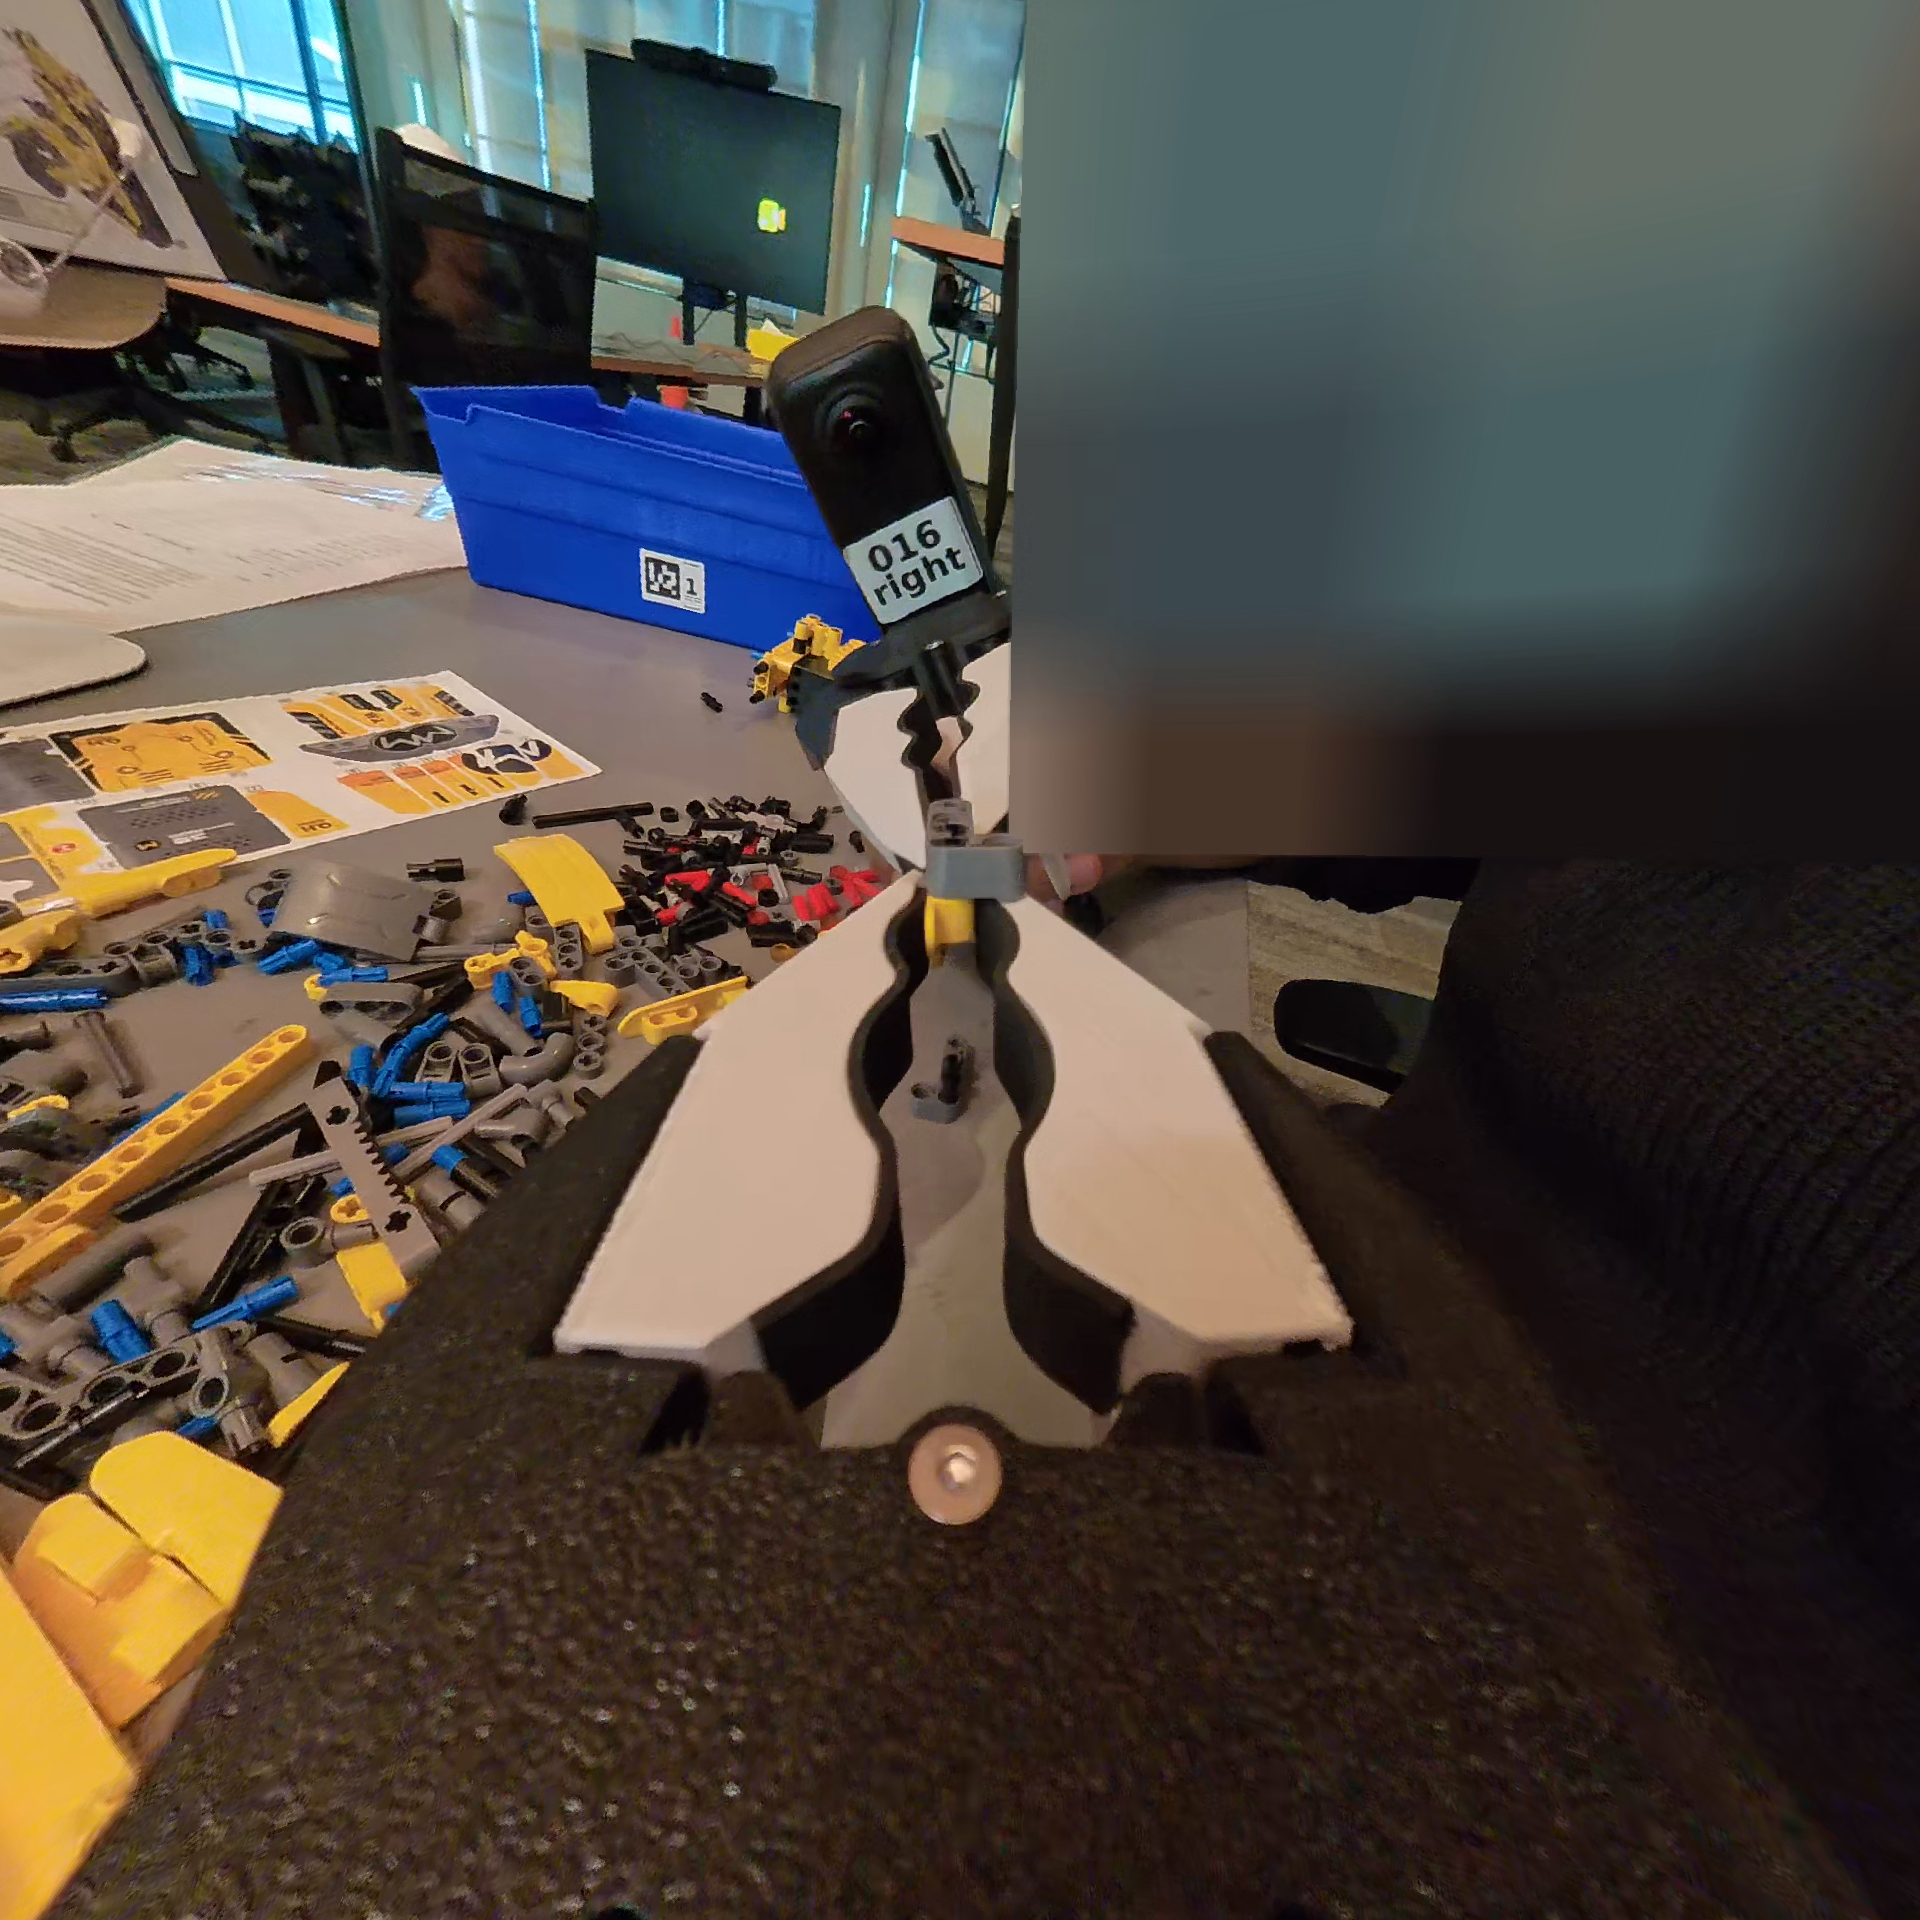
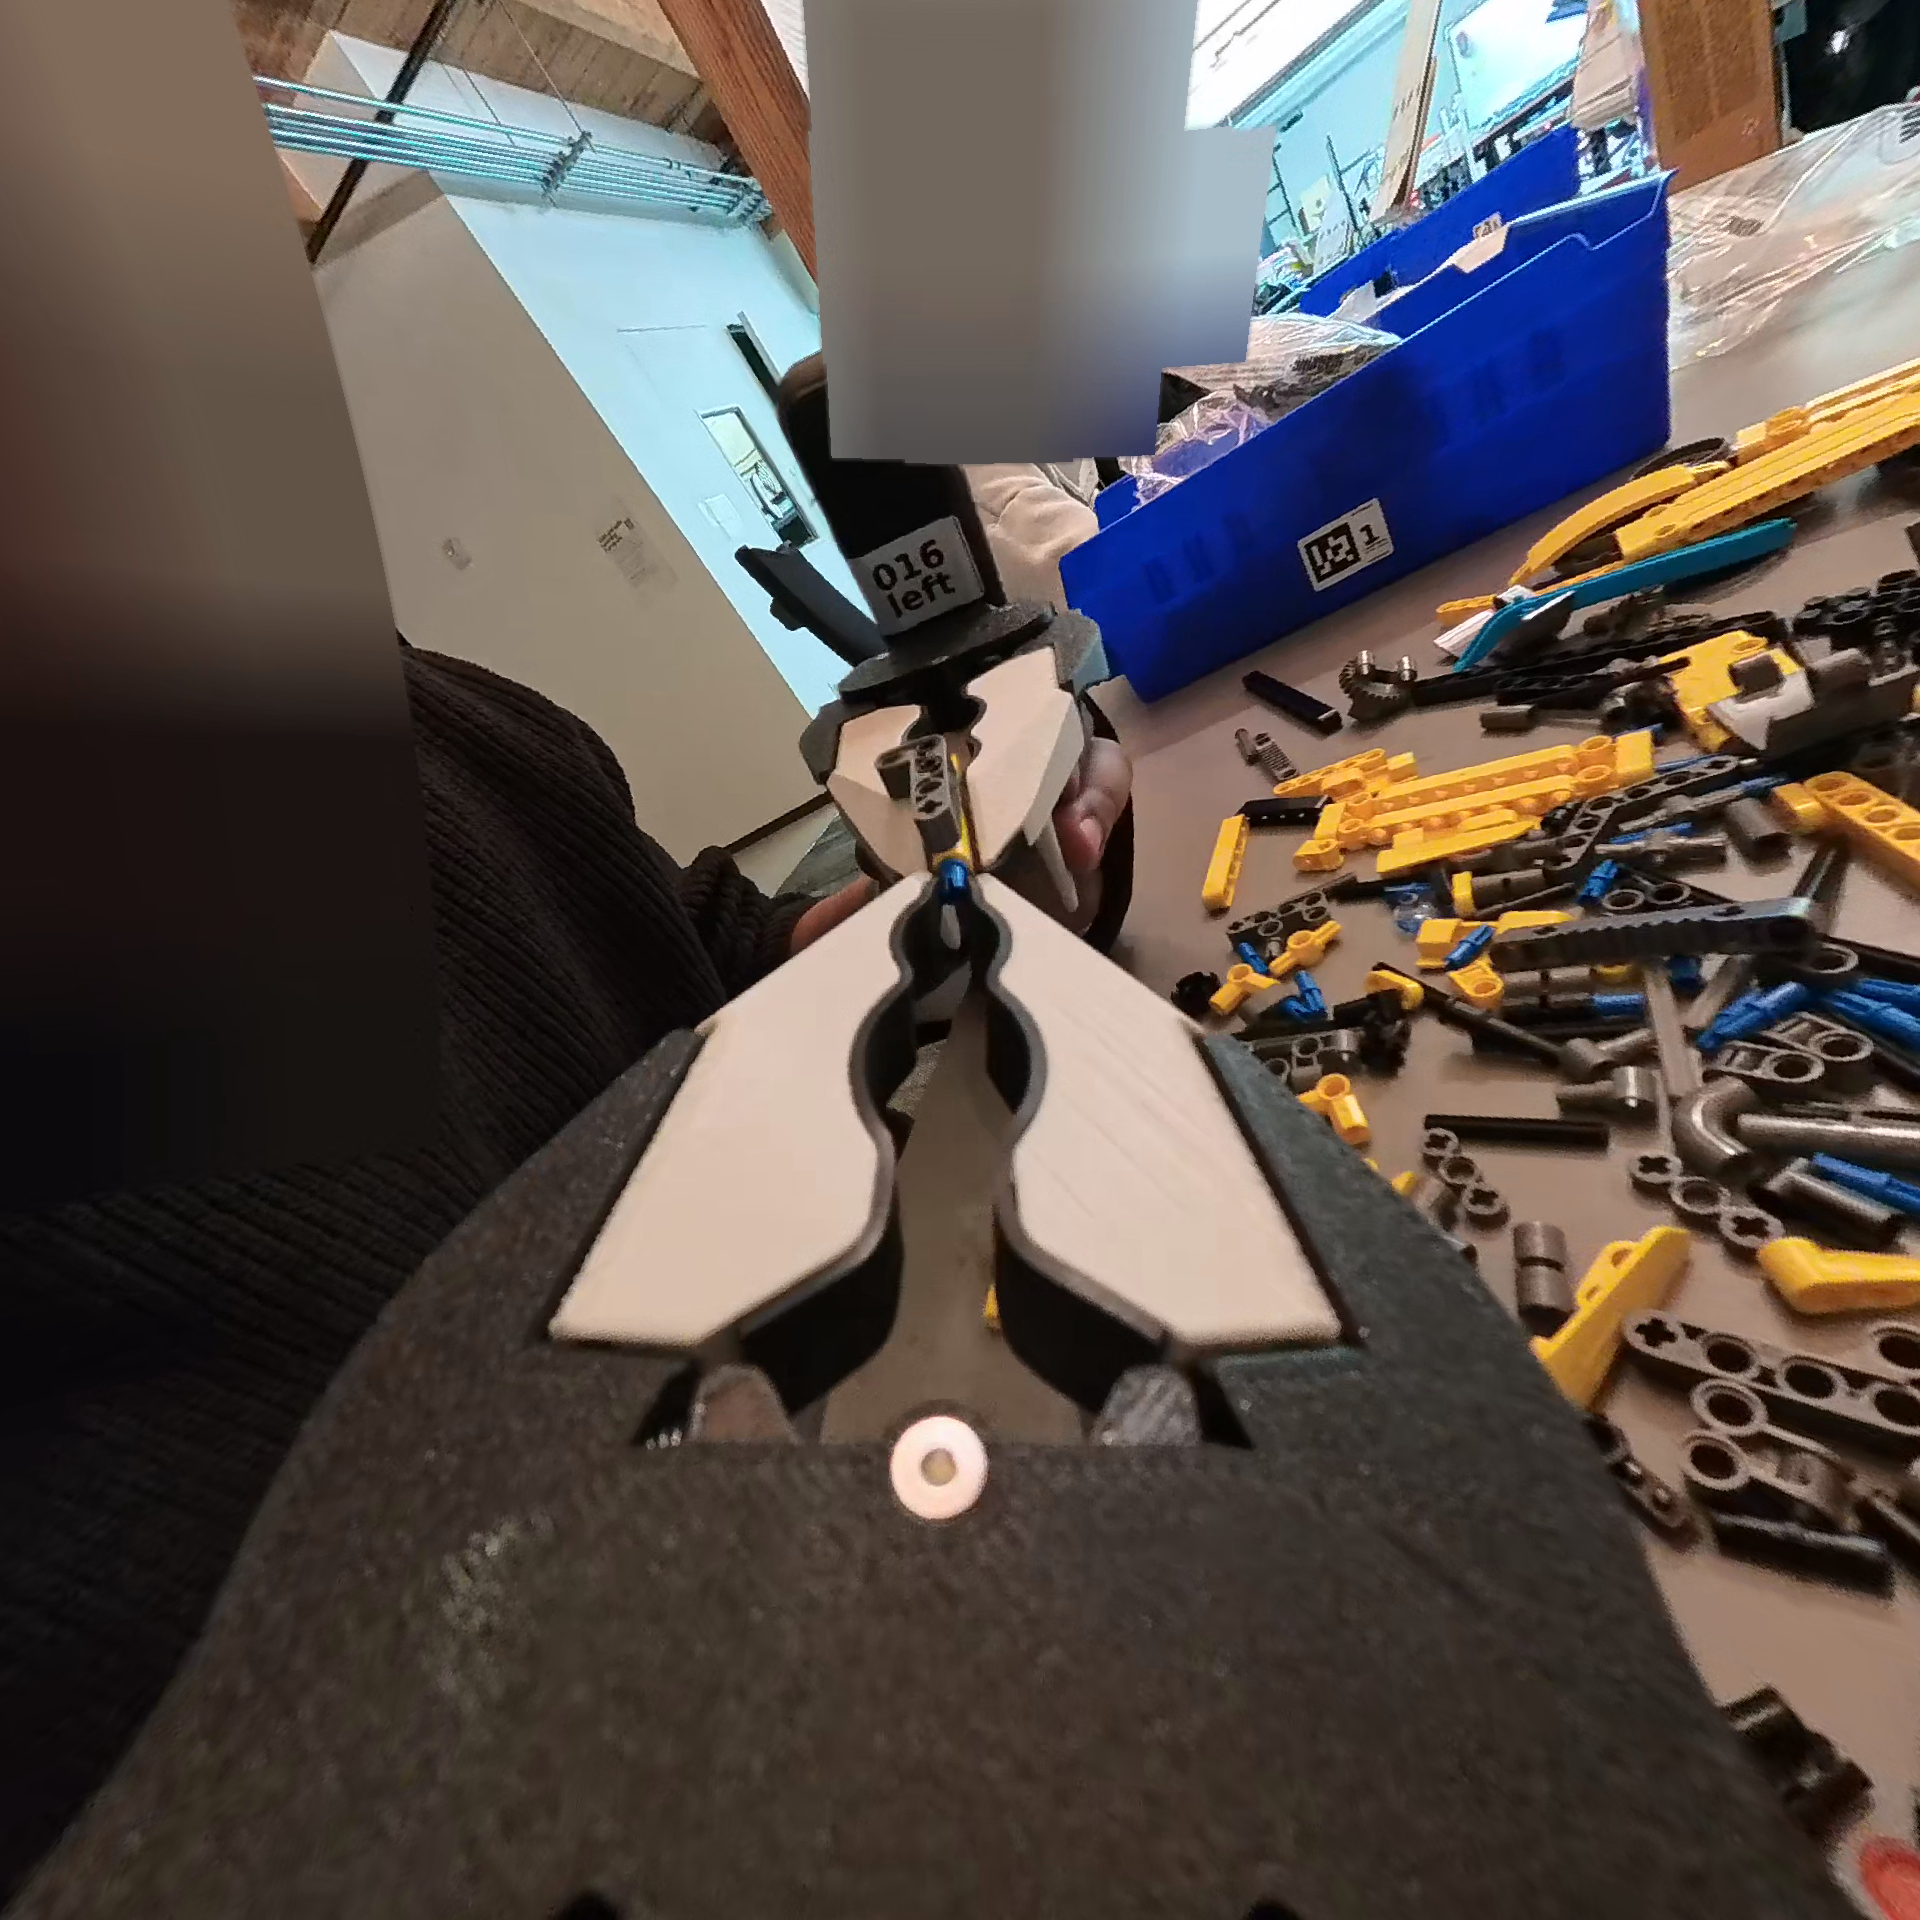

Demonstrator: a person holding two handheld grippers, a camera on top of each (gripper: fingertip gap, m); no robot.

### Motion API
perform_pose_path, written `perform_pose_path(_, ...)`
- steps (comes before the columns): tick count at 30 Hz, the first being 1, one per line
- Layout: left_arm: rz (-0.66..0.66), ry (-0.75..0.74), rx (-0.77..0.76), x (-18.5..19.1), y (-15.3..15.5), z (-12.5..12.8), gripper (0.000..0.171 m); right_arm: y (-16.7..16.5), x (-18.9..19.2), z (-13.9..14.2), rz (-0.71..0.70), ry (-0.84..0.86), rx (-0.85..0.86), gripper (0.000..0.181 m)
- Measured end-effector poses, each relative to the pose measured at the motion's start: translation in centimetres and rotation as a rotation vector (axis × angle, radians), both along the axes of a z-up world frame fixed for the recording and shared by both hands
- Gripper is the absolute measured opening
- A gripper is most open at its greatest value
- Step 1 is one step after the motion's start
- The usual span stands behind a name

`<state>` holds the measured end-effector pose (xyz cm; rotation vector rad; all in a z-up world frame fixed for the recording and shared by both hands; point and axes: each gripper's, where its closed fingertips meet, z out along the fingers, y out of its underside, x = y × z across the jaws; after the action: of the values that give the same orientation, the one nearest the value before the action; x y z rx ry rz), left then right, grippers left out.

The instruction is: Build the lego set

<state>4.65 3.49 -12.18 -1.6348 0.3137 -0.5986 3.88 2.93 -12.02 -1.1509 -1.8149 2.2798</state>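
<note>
The right tongs are pinched together on a small blue pin at their tips. Directly facing them, the left tongs grip a grey beam, tip to tip with the pin. A blue bin stands on the desk, with yellow, black and blue pieces scattered to the right.

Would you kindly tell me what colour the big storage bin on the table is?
Blue; the bin shows best in the left wrist view.
</note>
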Motion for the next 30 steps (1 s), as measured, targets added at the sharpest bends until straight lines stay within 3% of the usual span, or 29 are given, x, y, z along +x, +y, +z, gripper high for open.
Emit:
perform_pose_path(18, -0.034, -0.166, -0.014, -0.2, 0.0, 0.6, 0.006, 0.3, 0.1, 0.2, -0.039, 0.077, 0.07, 0.006)
perform_pose_path(23, -0.093, -0.378, -0.063, -0.5, 0.2, 0.8, 0.006, 1.6, -0.5, 0.4, -0.215, 0.31, 0.343, 0.016)
perform_pose_path(30, -0.129, -0.501, -0.104, -1.0, 0.3, 0.8, 0.006, 0.8, 0.0, 0.5, -0.332, 0.631, 0.709, 0.015)
